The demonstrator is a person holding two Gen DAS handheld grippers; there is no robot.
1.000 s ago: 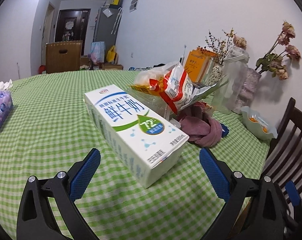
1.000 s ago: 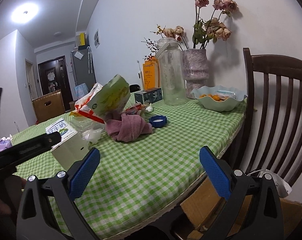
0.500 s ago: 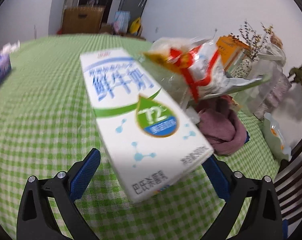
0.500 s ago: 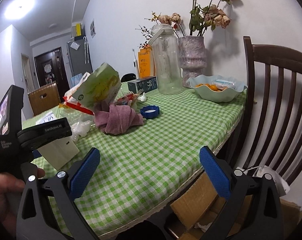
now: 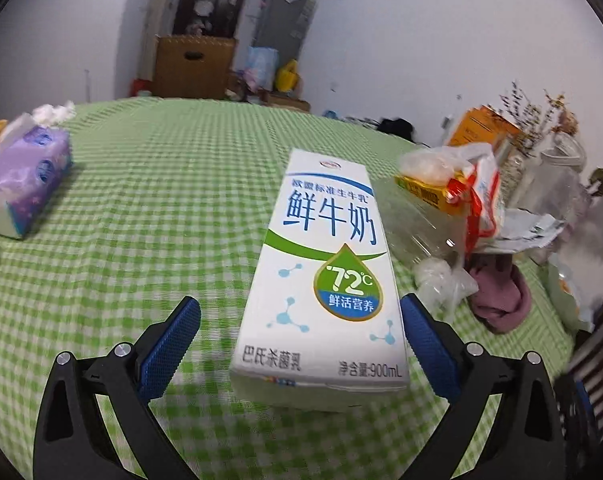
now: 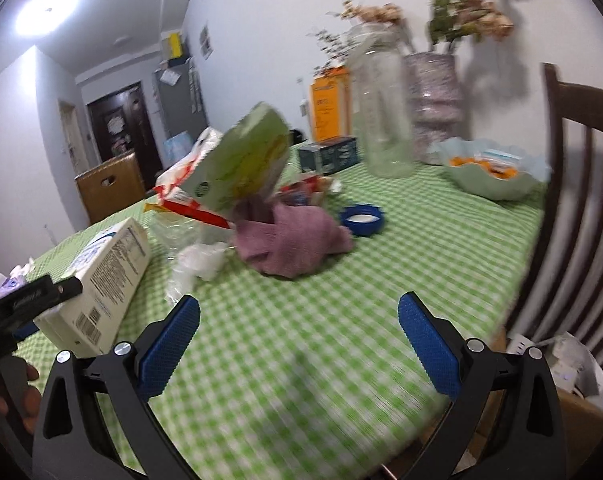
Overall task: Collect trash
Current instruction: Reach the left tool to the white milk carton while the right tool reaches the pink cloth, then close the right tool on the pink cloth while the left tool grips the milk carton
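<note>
The milk carton is lying flat on the green checked tablecloth, printed face up, and its long axis runs pretty much straight away from the left gripper, with the bottom end (the one with the volume printing) nearest the camera and the top end pointing off toward the far side of the table. The left gripper's jaws are spread wide and holding nothing, with one blue pad on each side of the carton's near end; the right-hand pad looks just beside the carton wall, while the left one has a clear gap, so it's off-centre. That's where I'd guess it could go wrong: if the jaws close like this, one pad hits first and could shove or twist the carton sideways into the plastic wrapper and snack bag piled just to its right. It's also a wide, smooth box, so a grip only on the very end might slip or let it droop. Right wrist view shows the same carton from the side, near the table's edge, with the crumpled pink cloth and blue lid further along. The right gripper hangs over bare tablecloth, jaws wide apart, gripping nothing.
</note>
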